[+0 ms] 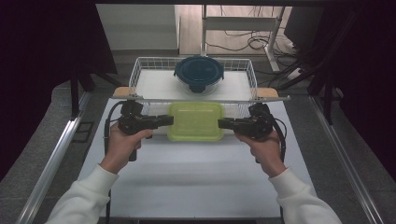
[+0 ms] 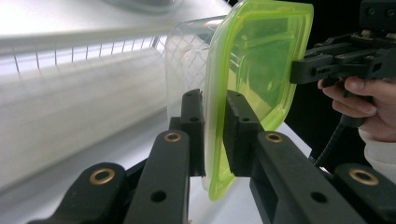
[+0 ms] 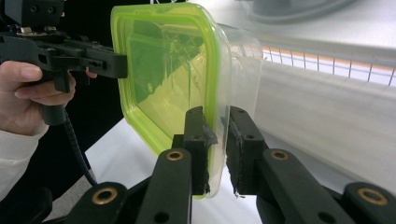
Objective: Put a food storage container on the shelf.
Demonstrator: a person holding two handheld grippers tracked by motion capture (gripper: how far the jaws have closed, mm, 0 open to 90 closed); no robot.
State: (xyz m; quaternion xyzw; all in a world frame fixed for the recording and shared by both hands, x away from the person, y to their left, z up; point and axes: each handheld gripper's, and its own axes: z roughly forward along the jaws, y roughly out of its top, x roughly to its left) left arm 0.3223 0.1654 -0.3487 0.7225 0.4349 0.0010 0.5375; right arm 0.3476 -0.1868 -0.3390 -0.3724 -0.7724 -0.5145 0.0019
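Observation:
A clear square container with a lime-green lid point(image 1: 195, 121) hangs above the white table, just in front of the wire basket point(image 1: 140, 70). My left gripper point(image 1: 171, 121) is shut on the lid's left rim, and my right gripper point(image 1: 220, 123) is shut on its right rim. In the left gripper view the green lid point(image 2: 259, 60) stands edge-on between my left gripper point(image 2: 214, 123) jaws, with the other gripper clamped on its far side. In the right gripper view my right gripper point(image 3: 218, 135) pinches the lid's rim point(image 3: 163, 74) and the clear wall beside it.
A round glass container with a dark blue lid point(image 1: 199, 73) sits inside the wire basket at the back. Wooden handles point(image 1: 122, 91) stick out at the basket's sides. The white table point(image 1: 196, 177) spreads out toward the person; metal rails run along both sides.

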